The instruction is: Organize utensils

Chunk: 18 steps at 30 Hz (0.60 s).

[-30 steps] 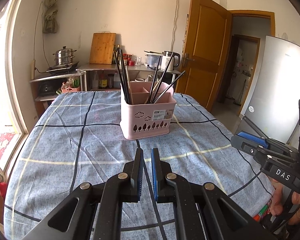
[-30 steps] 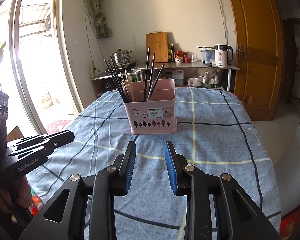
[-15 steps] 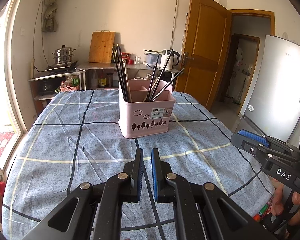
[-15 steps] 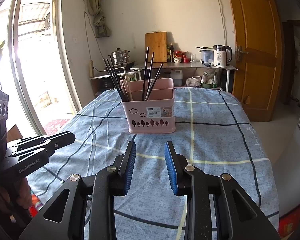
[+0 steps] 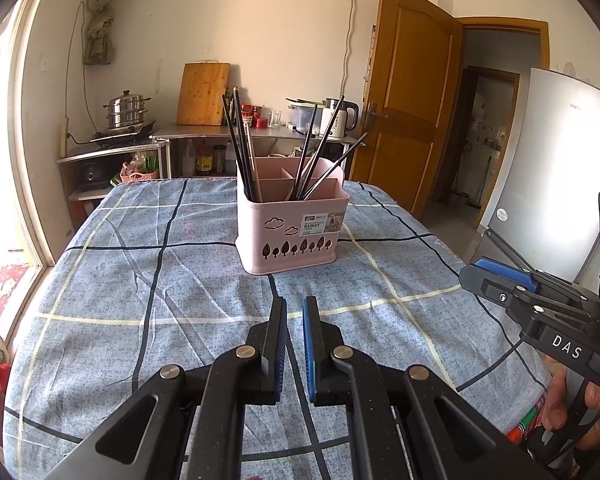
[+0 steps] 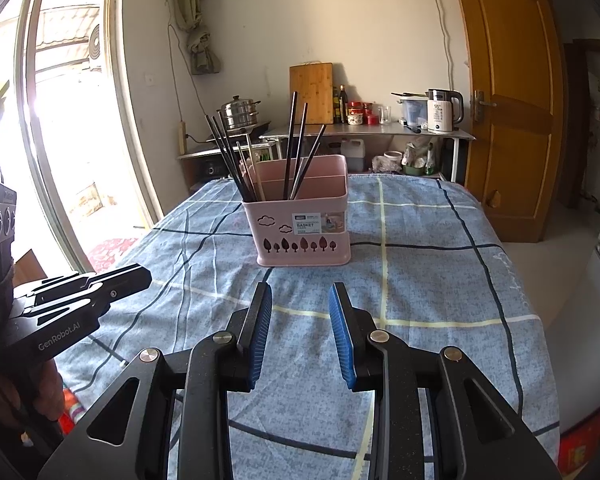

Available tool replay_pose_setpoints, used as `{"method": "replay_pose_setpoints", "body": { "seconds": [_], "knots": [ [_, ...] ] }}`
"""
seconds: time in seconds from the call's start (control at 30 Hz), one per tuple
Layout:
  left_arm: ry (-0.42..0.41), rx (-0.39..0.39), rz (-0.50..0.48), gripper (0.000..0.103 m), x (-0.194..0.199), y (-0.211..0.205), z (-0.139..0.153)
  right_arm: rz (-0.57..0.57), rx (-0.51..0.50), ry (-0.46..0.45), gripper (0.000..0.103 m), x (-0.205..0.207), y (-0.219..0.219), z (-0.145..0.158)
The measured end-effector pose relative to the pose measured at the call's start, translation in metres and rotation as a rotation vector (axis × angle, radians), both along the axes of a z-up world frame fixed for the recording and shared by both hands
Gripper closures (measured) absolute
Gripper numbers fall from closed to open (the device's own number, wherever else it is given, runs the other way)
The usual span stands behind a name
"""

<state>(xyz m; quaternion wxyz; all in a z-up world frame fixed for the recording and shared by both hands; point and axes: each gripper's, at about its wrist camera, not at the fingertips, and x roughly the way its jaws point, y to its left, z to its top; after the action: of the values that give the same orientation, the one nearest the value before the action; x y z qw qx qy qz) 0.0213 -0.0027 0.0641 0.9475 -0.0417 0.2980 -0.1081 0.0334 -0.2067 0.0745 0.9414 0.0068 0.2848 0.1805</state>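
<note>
Left wrist view. Your left gripper (image 5: 294,312): at 6 o'clock, pads nearly together with a thin gap, holding nothing, hovering over the checked cloth (image 5: 140,280) on the surface. Basket (image 5: 292,228): pink, at 12 o'clock from that gripper, standing upright on the cloth, well apart from it. Chopsticks (image 5: 240,148): dark, one bunch leaning in the basket's left compartment, a second bunch (image 5: 320,152) splayed rightward in the right one. Your right gripper (image 5: 500,284): enters at 3 o'clock, seen side-on.

Right wrist view. Your right gripper (image 6: 300,308): at 6 o'clock, blue pads clearly apart, empty, above the cloth (image 6: 420,280). Basket (image 6: 300,220): at 12 o'clock, clear of the fingertips. Chopsticks (image 6: 228,156): left bunch fanned toward 11 o'clock; right bunch (image 6: 300,140) near upright. Your left gripper (image 6: 116,284): at 9 o'clock, fingers close together. Kettle (image 6: 444,110): on the far counter at 1 o'clock.
</note>
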Motion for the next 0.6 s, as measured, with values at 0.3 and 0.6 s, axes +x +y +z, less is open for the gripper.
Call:
{"method": "replay_pose_setpoints", "body": {
  "seconds": [0.3,0.6],
  "knots": [
    [0.0,0.006,-0.008,0.096,-0.0025,-0.0023,-0.0019,0.0,-0.001,0.003,0.072,0.0005,0.0007,-0.0012],
    [0.0,0.019,-0.018,0.096,-0.0028,-0.0046,-0.0024,0.0,-0.002,0.005,0.072,0.0008,0.0018,-0.0024]
  ]
}}
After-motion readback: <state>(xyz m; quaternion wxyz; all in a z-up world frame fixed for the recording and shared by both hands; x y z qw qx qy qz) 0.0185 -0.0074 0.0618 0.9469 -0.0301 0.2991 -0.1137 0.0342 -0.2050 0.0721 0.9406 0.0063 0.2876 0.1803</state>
